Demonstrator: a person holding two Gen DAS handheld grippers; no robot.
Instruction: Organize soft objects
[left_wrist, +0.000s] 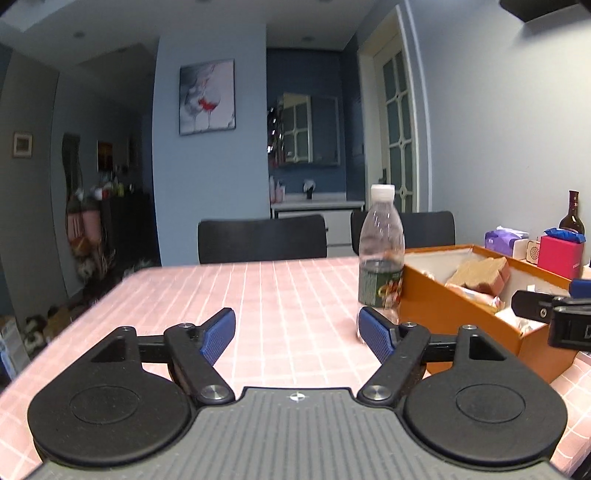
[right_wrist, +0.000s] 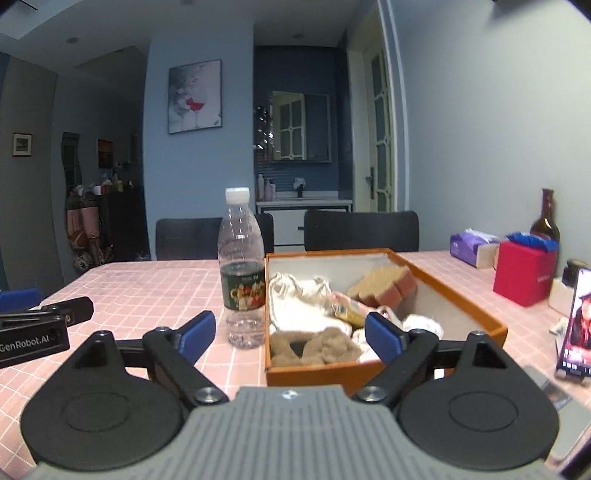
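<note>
An orange box stands on the pink checked table and holds soft things: a white drawstring bag, a tan and pink sponge, a brown fuzzy item and a small yellow packet. The box also shows in the left wrist view with the sponge inside. My right gripper is open and empty, just before the box's near wall. My left gripper is open and empty over the table, left of the box.
A clear water bottle stands against the box's left side; it also shows in the left wrist view. At the right are a red box, purple tissue pack, dark wine bottle and a phone. Black chairs stand behind the table.
</note>
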